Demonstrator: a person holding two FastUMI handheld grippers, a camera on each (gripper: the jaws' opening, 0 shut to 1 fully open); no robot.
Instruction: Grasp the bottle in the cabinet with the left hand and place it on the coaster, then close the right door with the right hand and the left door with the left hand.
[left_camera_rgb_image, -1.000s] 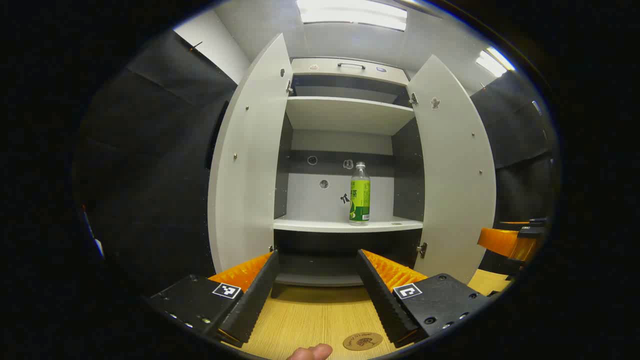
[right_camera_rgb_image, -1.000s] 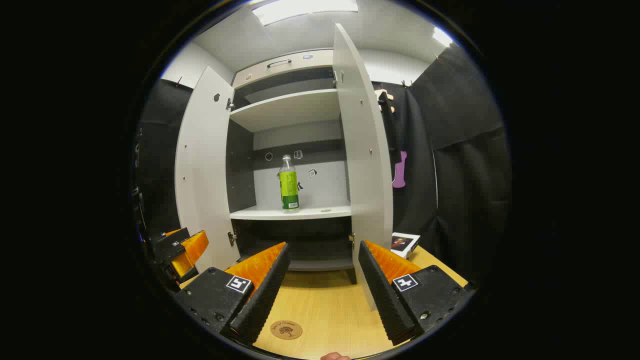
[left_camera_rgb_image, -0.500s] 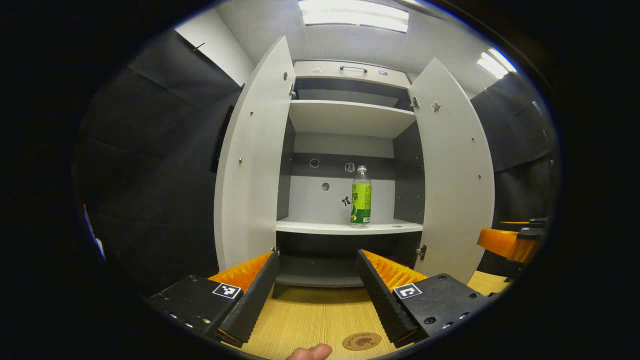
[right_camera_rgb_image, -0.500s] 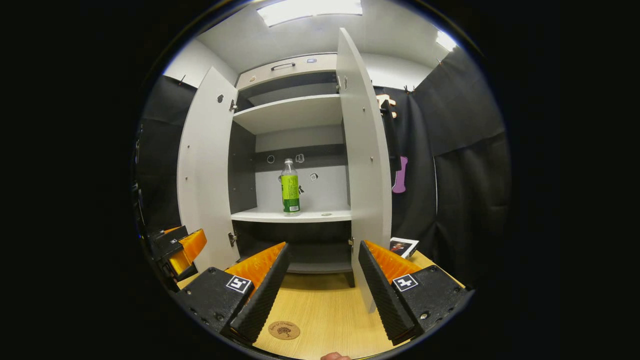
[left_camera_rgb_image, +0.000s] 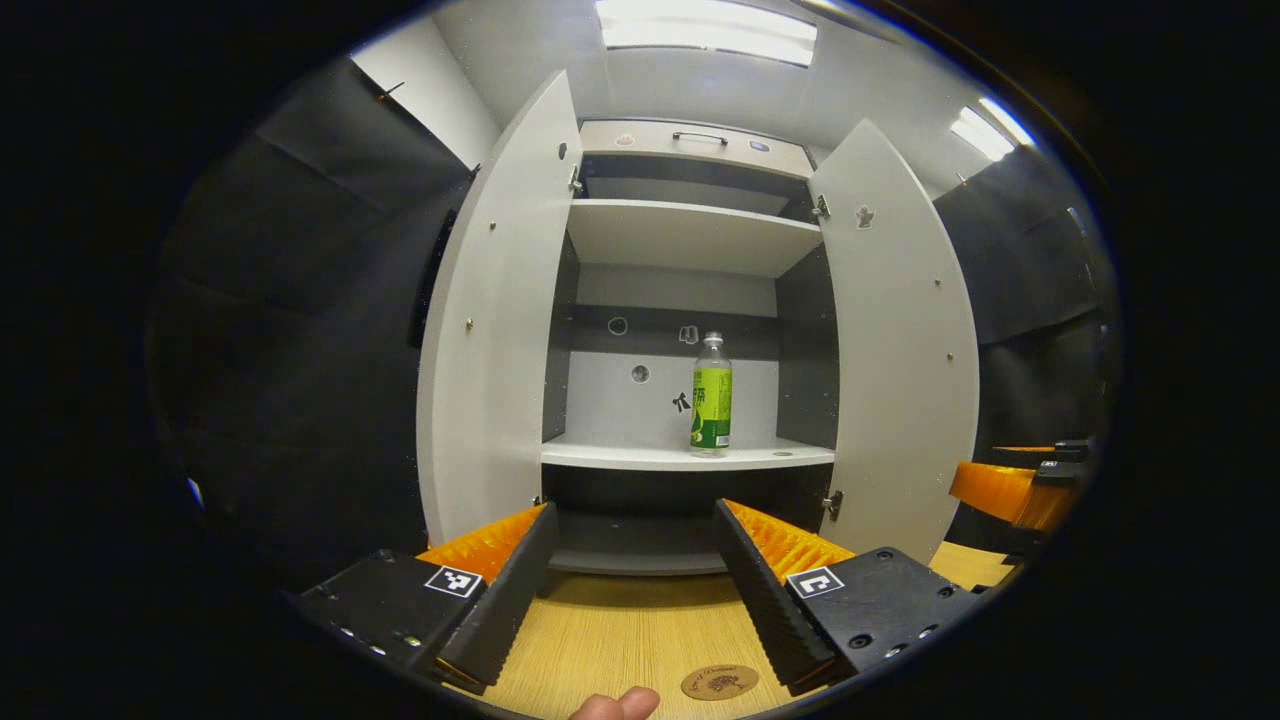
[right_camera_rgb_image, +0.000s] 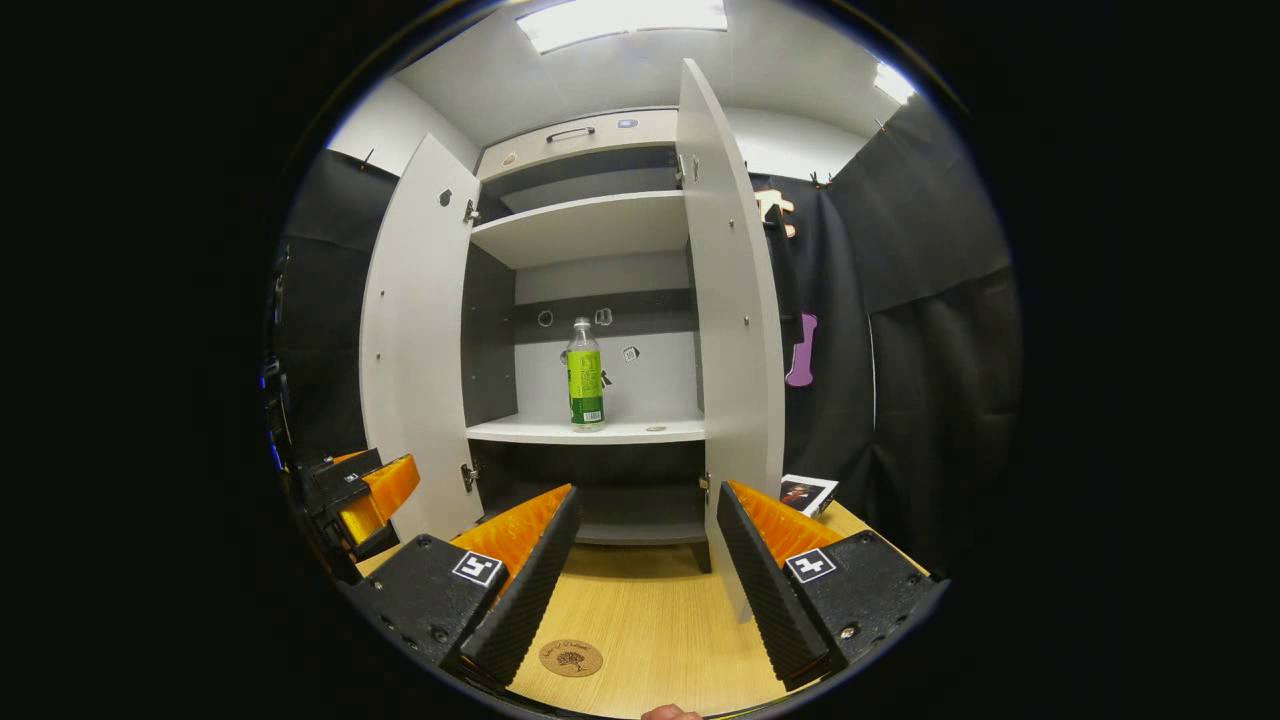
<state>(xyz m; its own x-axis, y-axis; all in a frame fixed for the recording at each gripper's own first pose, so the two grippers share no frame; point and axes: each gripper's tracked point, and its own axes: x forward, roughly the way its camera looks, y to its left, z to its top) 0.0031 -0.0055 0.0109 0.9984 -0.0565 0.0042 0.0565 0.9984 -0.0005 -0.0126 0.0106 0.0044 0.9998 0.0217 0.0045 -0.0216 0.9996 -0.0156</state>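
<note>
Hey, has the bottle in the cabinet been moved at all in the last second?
No. The bottle stands upright on the same shelf, right of the same wall stickers; only the cameras drifted slightly.

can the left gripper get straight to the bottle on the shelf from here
Probably yes: both doors stand open, the left gripper is open, and the bottle stands alone on its shelf.

recording booth: black cloth walls (right_camera_rgb_image: 930, 330), ceiling light panels (left_camera_rgb_image: 705, 22).

Small card (right_camera_rgb_image: 806, 492) on wooden table (right_camera_rgb_image: 650, 620)
</note>
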